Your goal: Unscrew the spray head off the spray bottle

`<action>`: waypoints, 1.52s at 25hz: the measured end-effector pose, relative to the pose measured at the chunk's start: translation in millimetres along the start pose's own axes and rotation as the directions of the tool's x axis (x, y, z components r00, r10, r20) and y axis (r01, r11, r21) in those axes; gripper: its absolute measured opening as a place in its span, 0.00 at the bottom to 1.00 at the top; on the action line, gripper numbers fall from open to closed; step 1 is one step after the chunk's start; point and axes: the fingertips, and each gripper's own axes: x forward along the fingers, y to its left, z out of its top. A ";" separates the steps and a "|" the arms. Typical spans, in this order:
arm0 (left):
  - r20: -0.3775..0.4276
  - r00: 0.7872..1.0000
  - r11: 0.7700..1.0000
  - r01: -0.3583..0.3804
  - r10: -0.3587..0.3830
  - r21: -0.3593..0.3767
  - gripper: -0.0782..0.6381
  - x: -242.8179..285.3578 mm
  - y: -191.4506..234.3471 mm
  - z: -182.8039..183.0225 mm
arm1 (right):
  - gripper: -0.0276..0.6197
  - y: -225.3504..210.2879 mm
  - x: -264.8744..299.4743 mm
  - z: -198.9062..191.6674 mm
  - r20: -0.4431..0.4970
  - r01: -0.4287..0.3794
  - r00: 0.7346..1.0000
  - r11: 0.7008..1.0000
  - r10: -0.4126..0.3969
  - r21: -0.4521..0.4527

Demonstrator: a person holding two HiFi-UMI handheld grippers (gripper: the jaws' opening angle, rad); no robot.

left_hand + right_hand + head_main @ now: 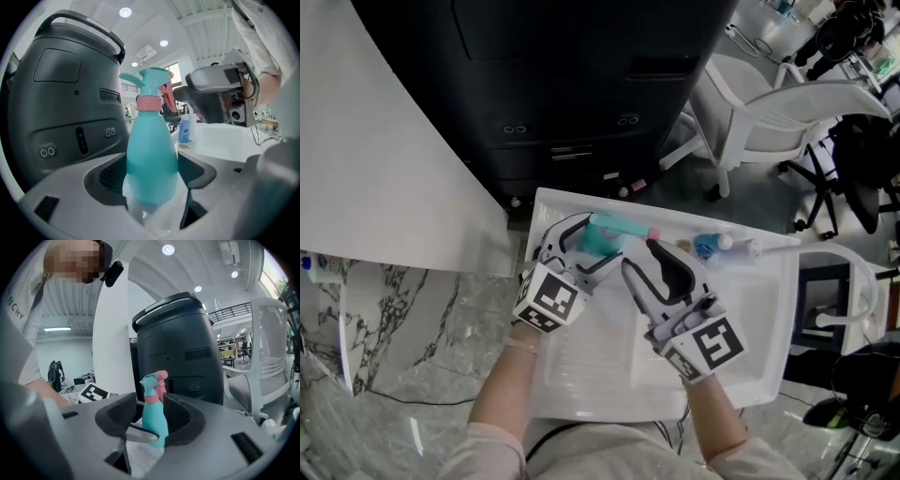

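Currently the spray bottle [151, 154] stands upright, gripped in the left tool [152, 172].

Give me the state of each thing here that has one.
spray bottle: upright, clamped at its body.
spray head: on the bottle, not yet off.
left hand-held gripper: shut on the spray bottle.
right hand-held gripper: open, jaws either side of the spray bottle, not pressing it.
small blue-labelled bottle: upright.

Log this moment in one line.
left gripper: shut on spray bottle | right gripper: open, jaws flanking spray bottle | spray head: attached
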 end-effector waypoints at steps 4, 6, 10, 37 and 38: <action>-0.001 1.000 1.000 0.001 -0.001 -0.003 0.59 0.0 0.4 0.0 | 0.37 -1.7 8.7 -1.1 -0.003 0.006 1.000 1.000 -0.006 0.031; -0.003 1.000 1.000 0.001 -0.001 -0.003 0.59 0.5 0.8 0.0 | 0.41 -4.2 13.9 -0.2 0.000 -0.003 1.000 0.999 0.003 0.037; -0.002 1.000 1.000 -0.002 0.002 -0.001 0.59 0.8 0.6 0.7 | 0.51 -1.0 26.5 2.2 0.005 -0.030 1.000 1.000 0.030 -0.004; -0.013 1.000 1.000 -0.011 0.011 -0.010 0.59 3.0 1.0 -0.5 | 0.37 -13.4 27.9 -0.6 -0.009 0.000 1.000 1.000 0.000 -0.021; -0.013 1.000 1.000 -0.011 0.011 -0.011 0.59 3.1 0.9 -0.5 | 0.37 -12.6 29.0 -1.0 -0.007 -0.011 1.000 1.000 0.011 -0.016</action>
